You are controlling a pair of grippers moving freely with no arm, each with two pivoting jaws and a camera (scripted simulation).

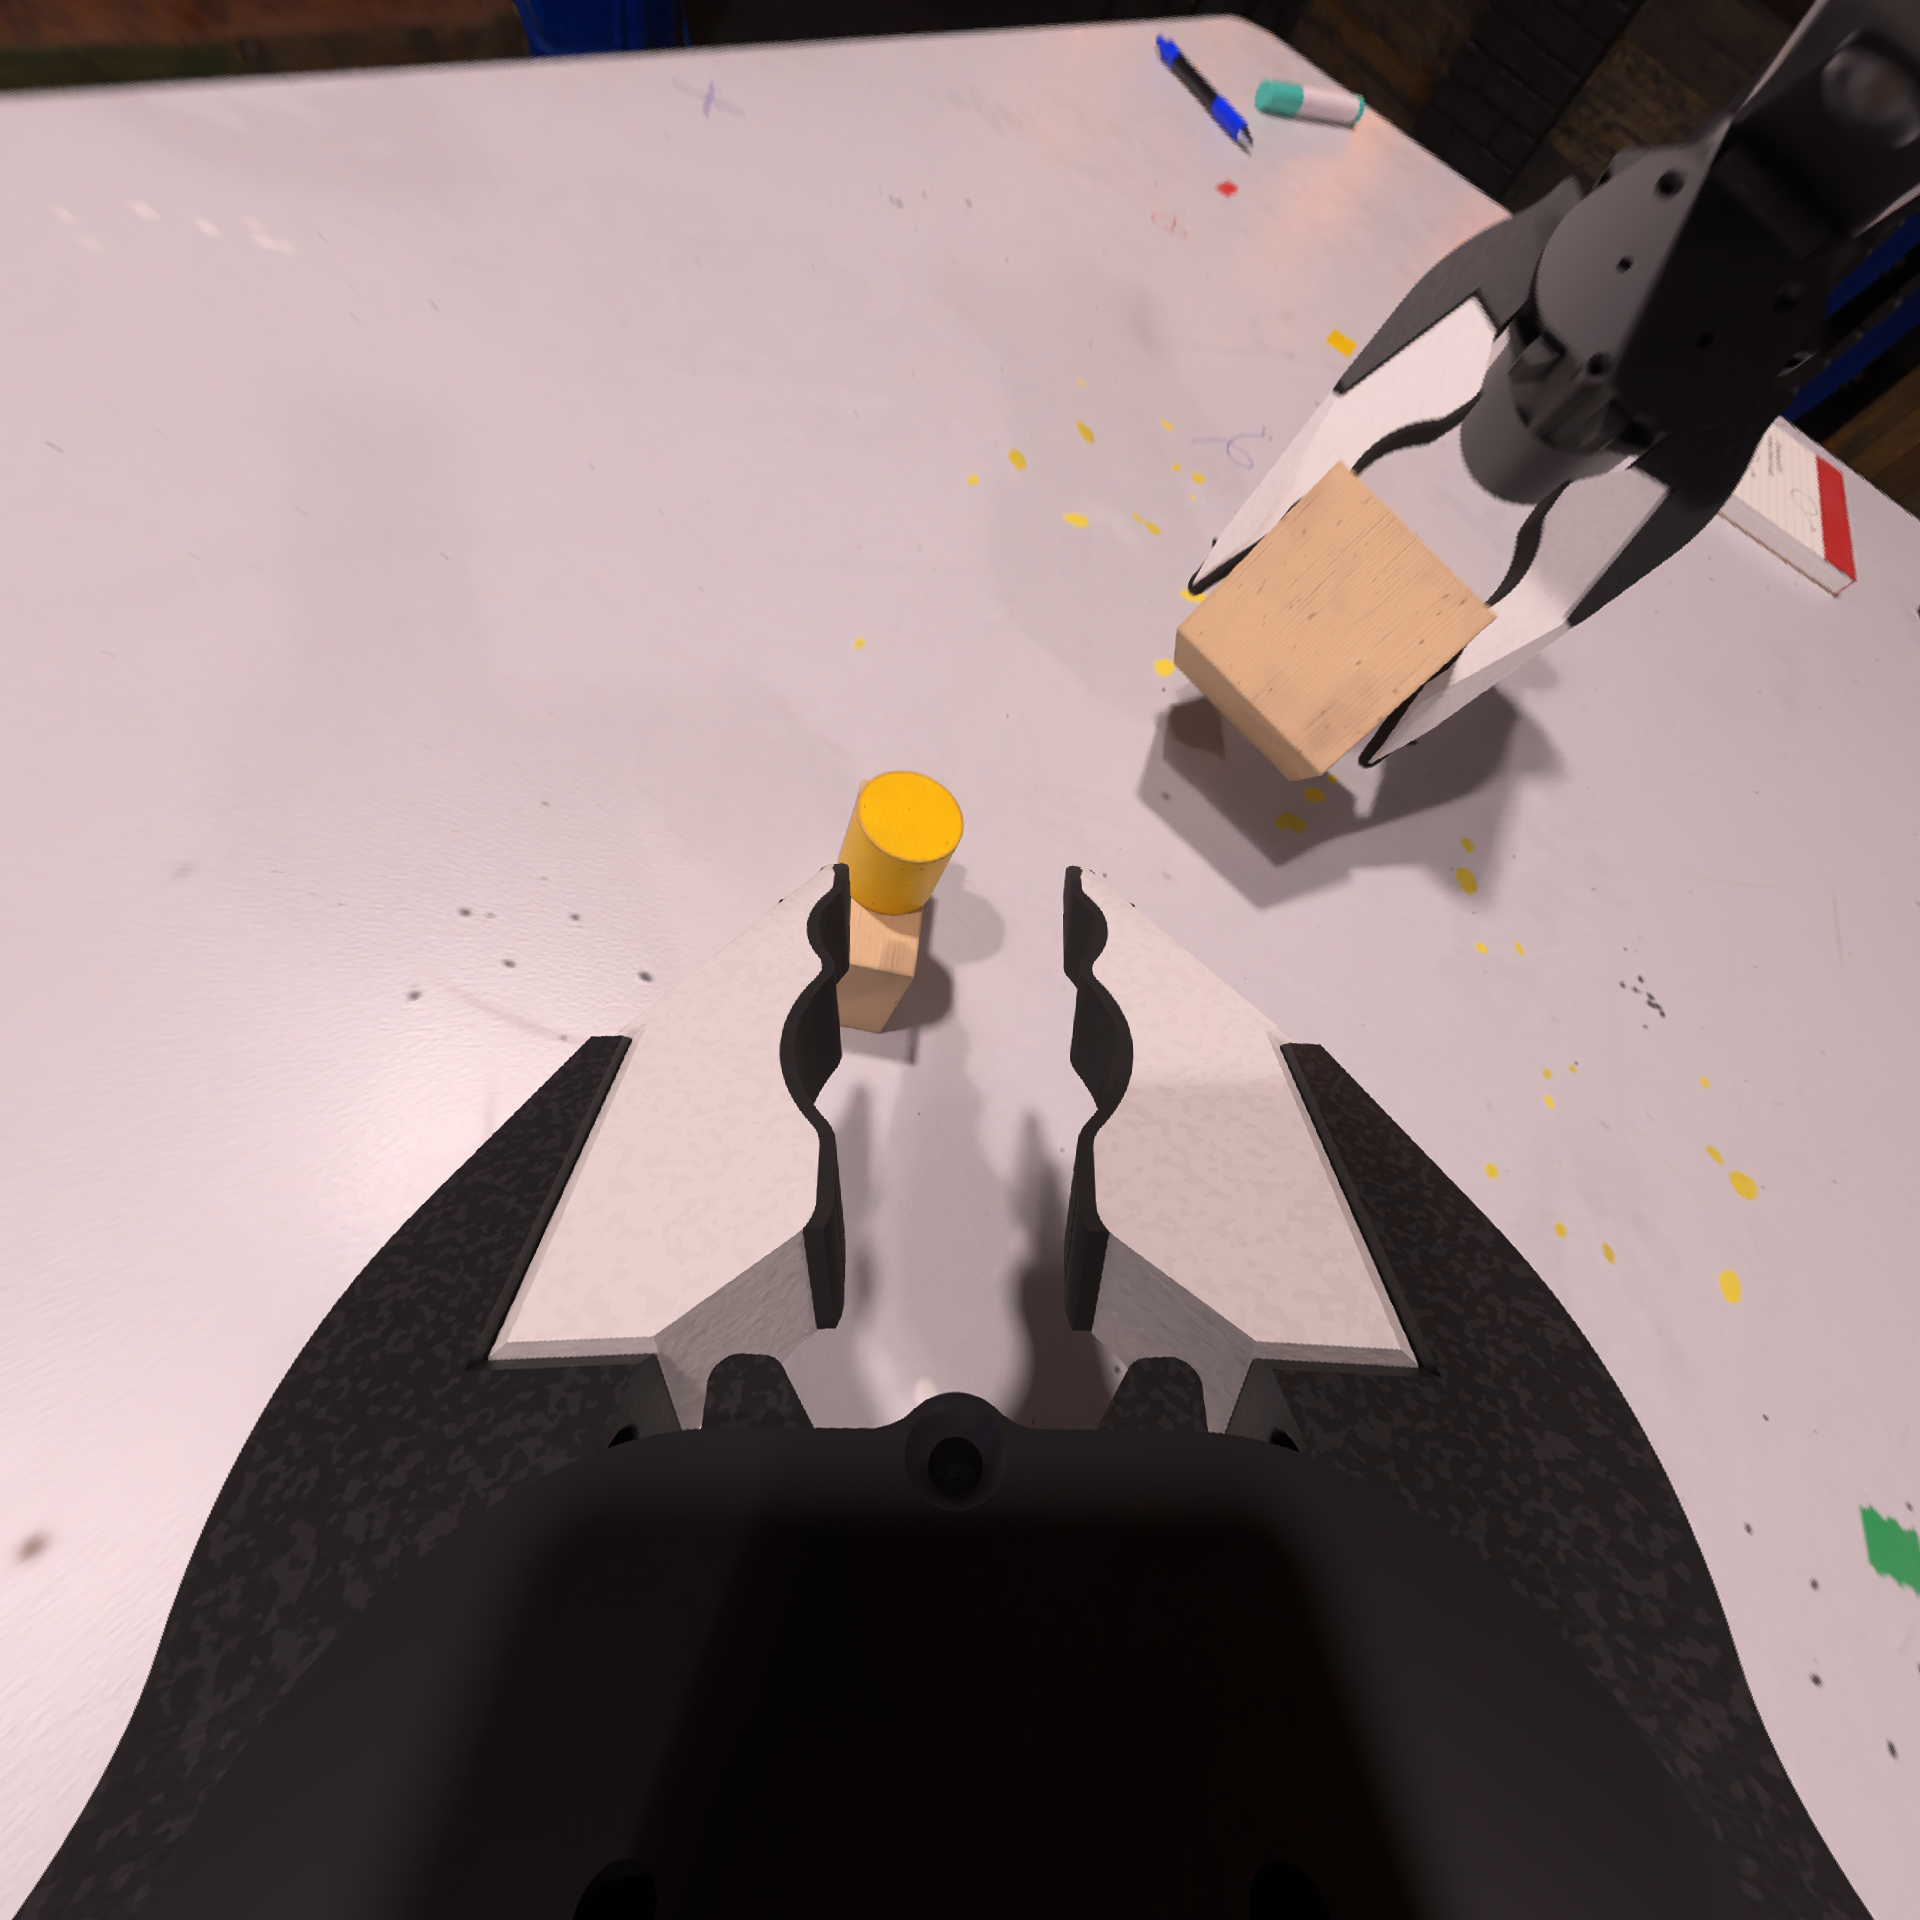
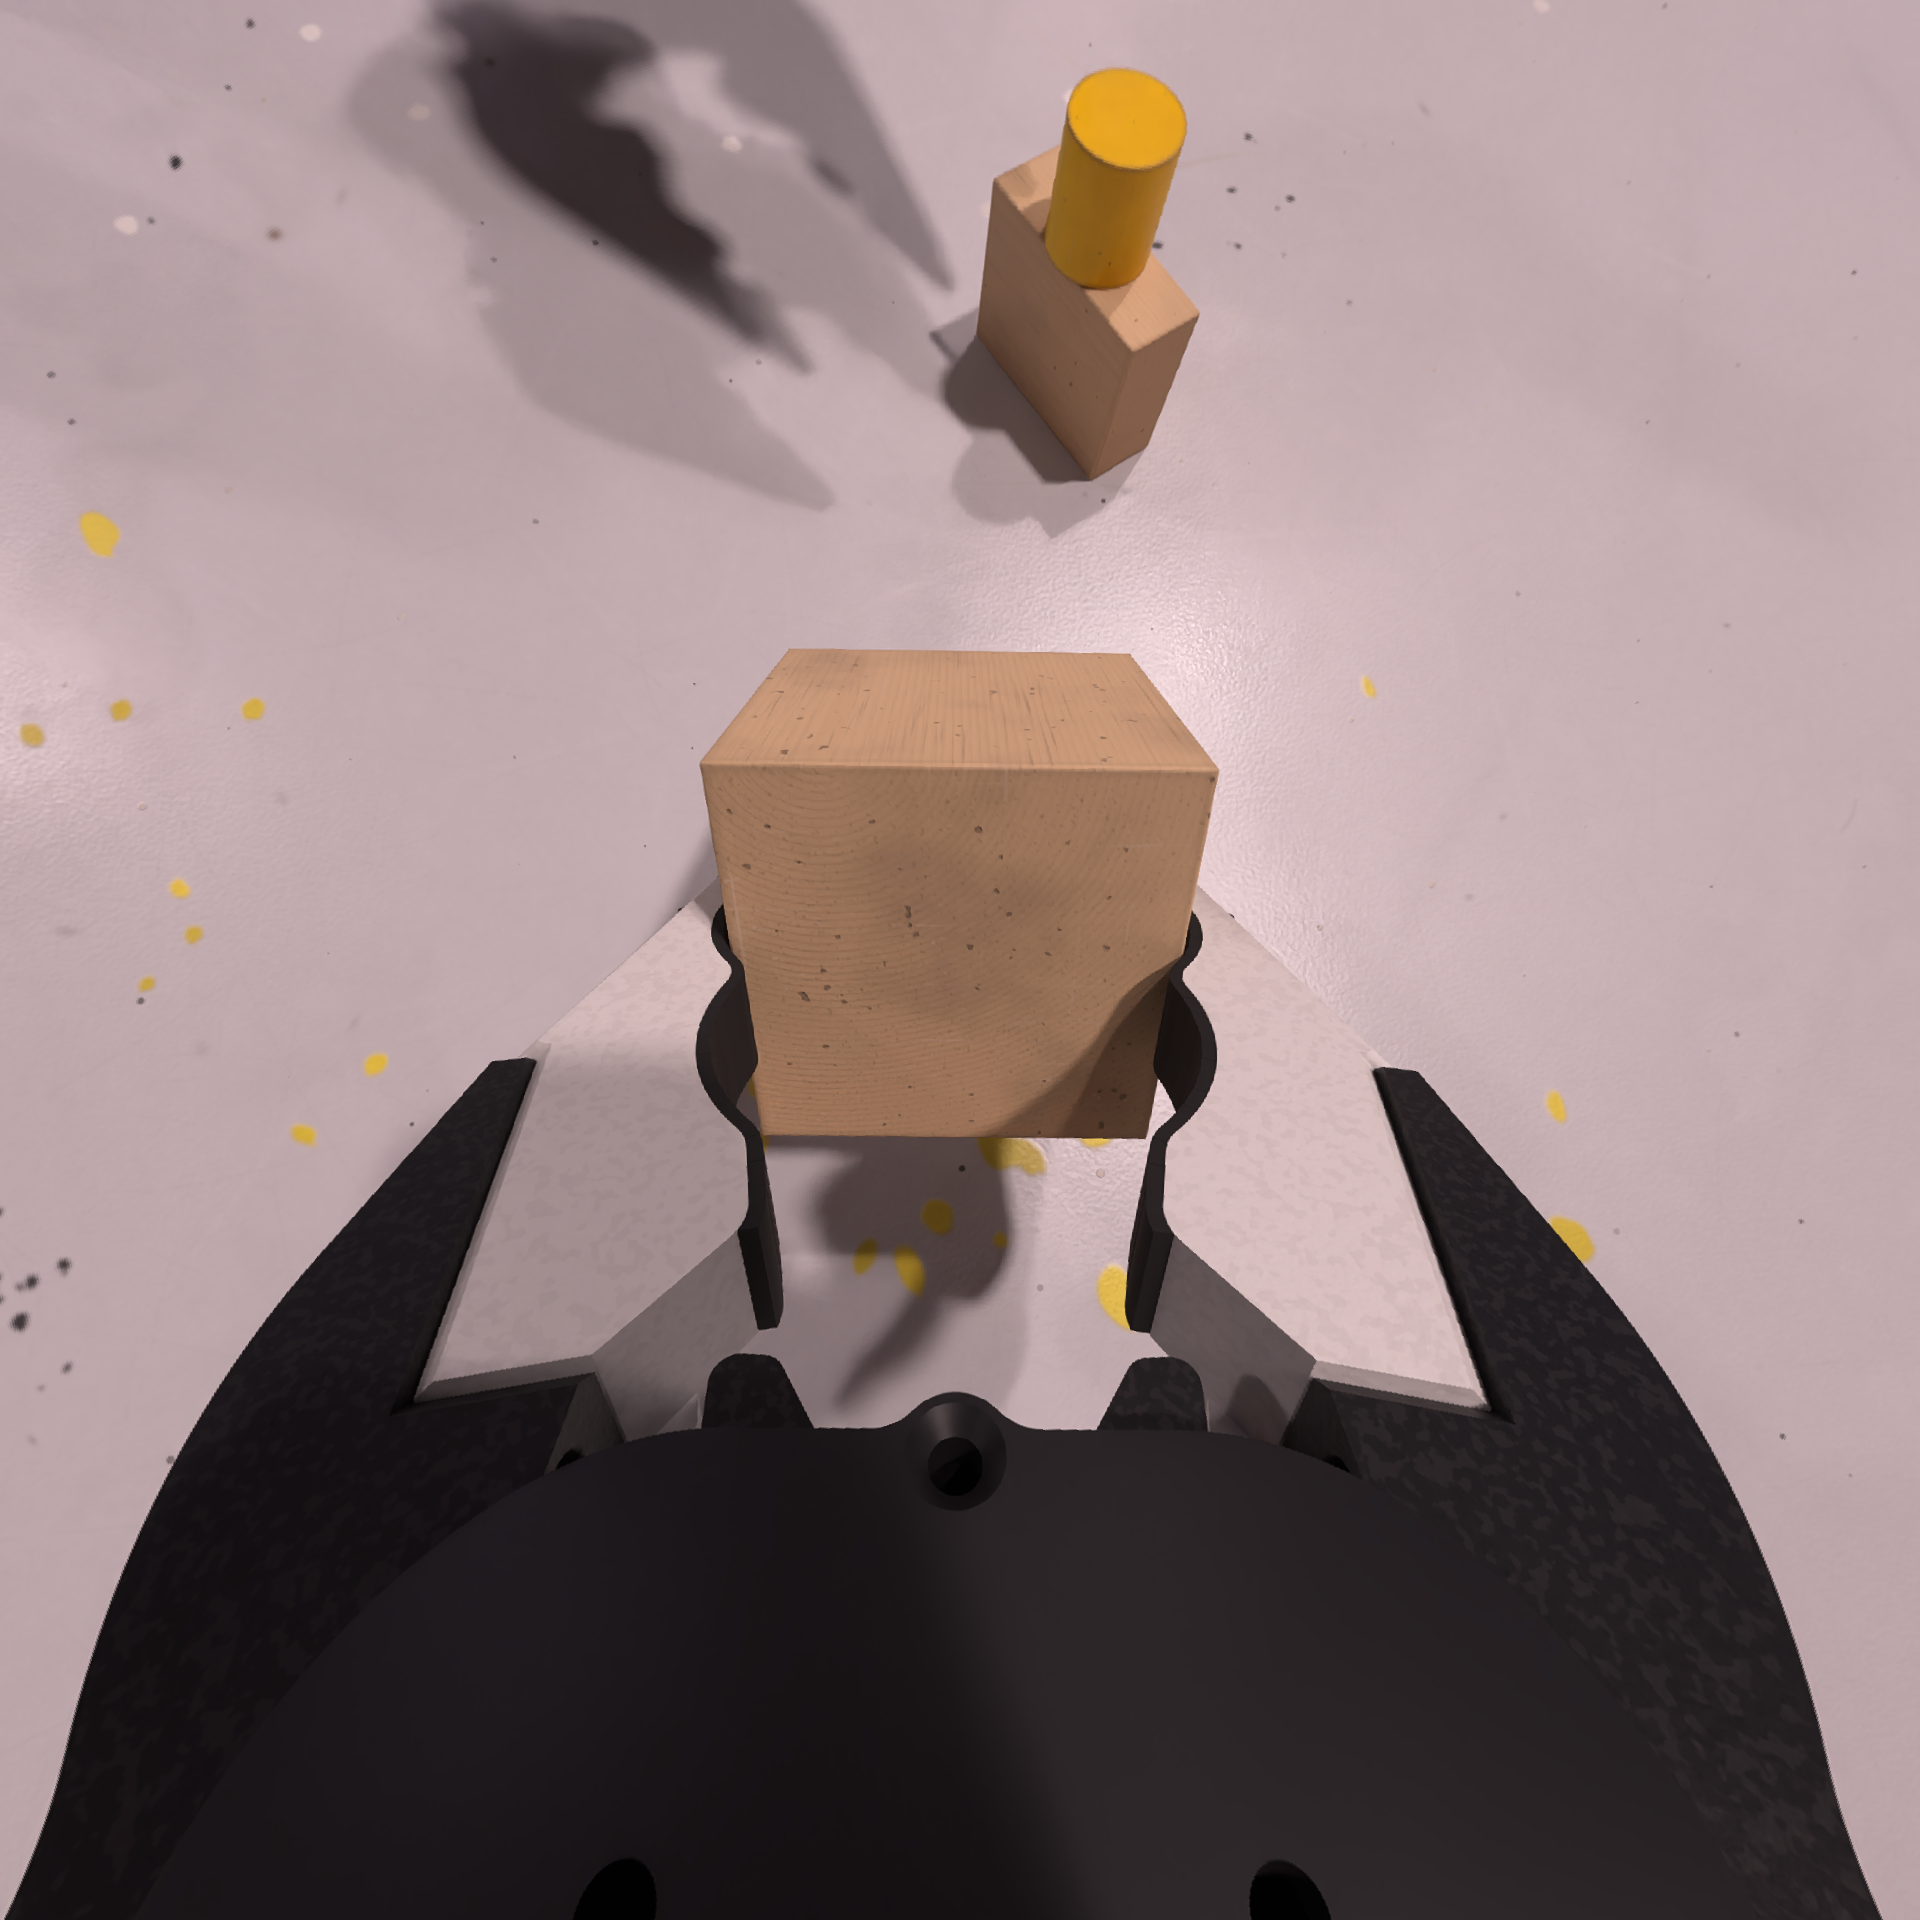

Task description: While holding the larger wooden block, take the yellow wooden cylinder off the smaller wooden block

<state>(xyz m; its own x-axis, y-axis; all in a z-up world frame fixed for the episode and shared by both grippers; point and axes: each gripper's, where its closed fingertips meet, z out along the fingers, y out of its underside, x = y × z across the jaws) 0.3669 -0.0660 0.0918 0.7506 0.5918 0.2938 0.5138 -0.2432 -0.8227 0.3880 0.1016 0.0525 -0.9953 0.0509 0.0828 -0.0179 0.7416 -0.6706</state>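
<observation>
The right tool [image 2: 956, 935] grips the larger pale wooden block [image 2: 956, 914], a near-cubic piece with fine grain and small dark flecks, its two black-lined white fingers [image 2: 1247, 1049] pressed against opposite side faces. In the left wrist view this same tool [image 1: 1340, 665] shows at the upper right, tilted down toward the worktop [image 1: 416, 520], with the larger block [image 1: 1335, 623] clamped between its fingertips and lifted clear of the surface, a shadow lying beneath it.

The left tool [image 1: 956, 883] is open and empty, its wavy black pads set well apart. It hovers low over the pale, paint-flecked worktop, pointing at the stack just ahead of it. The smaller pale wooden block [image 1: 883, 961], a narrow upright piece, stands on the worktop just beside the tool's left fingertip [image 1: 826, 914], partly hidden behind it. The short yellow wooden cylinder [image 1: 902, 840] stands on top of that block, a little beyond the fingertips and to the left of the gap between them.

From the right wrist view, the smaller block [image 2: 1081, 353] and the yellow cylinder [image 2: 1112, 177] stand farther off, beyond the held block and to its right, well apart from it.

Near the far edge of the worktop lie a blue-capped black marker [image 1: 1205, 94] and a white marker with a teal cap [image 1: 1309, 102], close to each other. A white pad with a red band [image 1: 1803, 509] lies at the right edge.
</observation>
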